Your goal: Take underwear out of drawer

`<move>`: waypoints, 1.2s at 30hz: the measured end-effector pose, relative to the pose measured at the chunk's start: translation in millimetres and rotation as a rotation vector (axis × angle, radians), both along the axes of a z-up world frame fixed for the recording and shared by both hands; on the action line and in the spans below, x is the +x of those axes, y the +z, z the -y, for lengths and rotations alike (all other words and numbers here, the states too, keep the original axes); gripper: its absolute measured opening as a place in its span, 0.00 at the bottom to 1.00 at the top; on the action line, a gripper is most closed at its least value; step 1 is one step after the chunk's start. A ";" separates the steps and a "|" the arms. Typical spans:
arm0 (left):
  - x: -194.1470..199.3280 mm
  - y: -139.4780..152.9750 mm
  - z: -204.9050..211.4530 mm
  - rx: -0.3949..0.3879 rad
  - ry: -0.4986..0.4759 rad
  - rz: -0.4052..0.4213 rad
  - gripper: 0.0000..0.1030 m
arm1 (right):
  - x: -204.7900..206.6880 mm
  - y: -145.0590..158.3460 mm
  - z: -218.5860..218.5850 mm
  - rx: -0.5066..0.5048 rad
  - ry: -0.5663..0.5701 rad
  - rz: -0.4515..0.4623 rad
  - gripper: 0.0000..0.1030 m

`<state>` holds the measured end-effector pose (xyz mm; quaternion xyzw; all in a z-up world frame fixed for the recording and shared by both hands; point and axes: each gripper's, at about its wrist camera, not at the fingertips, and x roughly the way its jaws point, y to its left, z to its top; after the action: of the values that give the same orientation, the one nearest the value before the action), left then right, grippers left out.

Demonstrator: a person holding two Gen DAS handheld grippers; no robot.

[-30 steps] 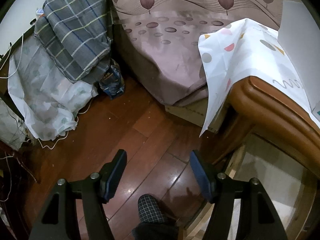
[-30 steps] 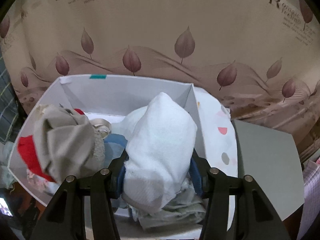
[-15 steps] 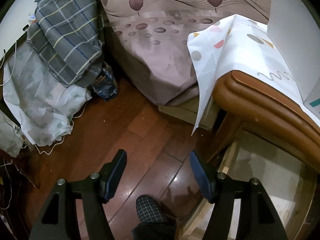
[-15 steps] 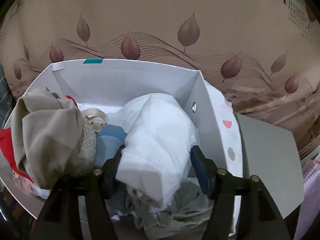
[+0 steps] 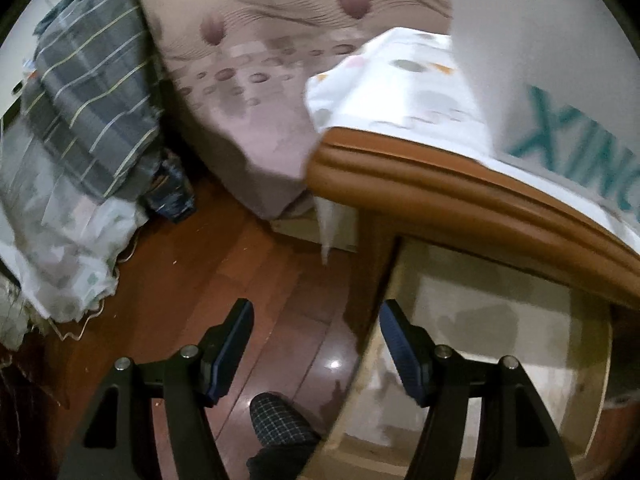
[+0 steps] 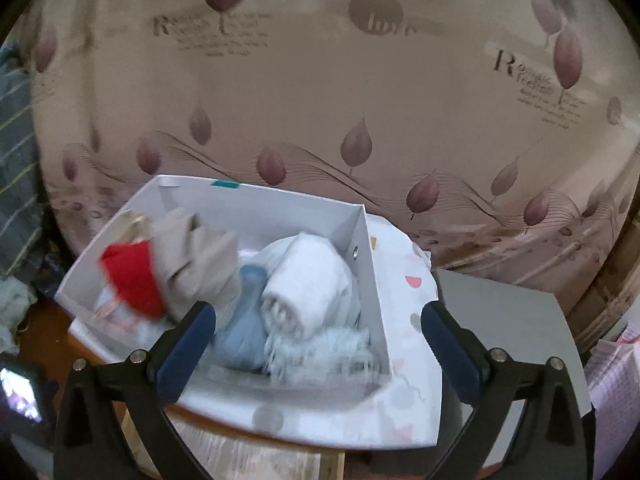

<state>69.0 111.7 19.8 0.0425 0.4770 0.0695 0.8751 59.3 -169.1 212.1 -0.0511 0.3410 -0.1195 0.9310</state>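
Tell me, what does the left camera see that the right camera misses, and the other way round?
Only the left wrist view shows the wooden floor, a checked slipper, the open drawer under the wooden edge, and the left tongs, open and empty.

Only the right wrist view looks into the white box: a rolled white garment, a blue one, a red one and a beige one. The right tongs are open in front of it.

Both show the leaf-patterned bedspread, the plaid fabric and the spotted white cloth.
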 end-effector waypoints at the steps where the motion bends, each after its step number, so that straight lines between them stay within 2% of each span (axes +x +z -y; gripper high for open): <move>1: -4.7 1.9 4.2 -0.005 -0.019 0.008 0.65 | -13.6 -5.4 -2.9 0.009 0.008 -0.006 0.98; 4: -21.2 5.5 12.3 -0.003 -0.069 0.021 0.65 | -50.6 -31.7 -10.2 0.018 0.012 -0.024 0.98; 8: -40.2 2.9 18.2 -0.032 -0.115 -0.001 0.65 | -89.2 -88.0 -16.6 0.076 -0.022 -0.103 0.98; 12: -56.0 0.9 24.1 -0.020 -0.141 -0.006 0.65 | -107.9 -145.4 -23.3 0.135 -0.055 -0.222 0.98; 15: -67.7 -3.3 28.4 -0.046 -0.170 -0.026 0.65 | -113.9 -170.1 -27.7 0.172 -0.072 -0.276 0.98; 21: -76.0 -4.6 41.3 -0.012 -0.217 -0.018 0.65 | -123.8 -185.0 -35.1 0.158 -0.082 -0.296 0.98; 26: -76.2 -5.9 47.2 -0.014 -0.242 -0.024 0.65 | -127.9 -190.2 -41.2 0.134 -0.071 -0.301 0.98; 36: -72.7 -7.9 49.2 -0.007 -0.245 -0.034 0.65 | -123.7 -193.5 -40.5 0.125 -0.067 -0.312 0.98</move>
<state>-3.7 62.6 11.9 0.0988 0.4834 -0.0404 0.8688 -64.4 -128.6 18.6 0.0006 0.4896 -0.1196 0.8637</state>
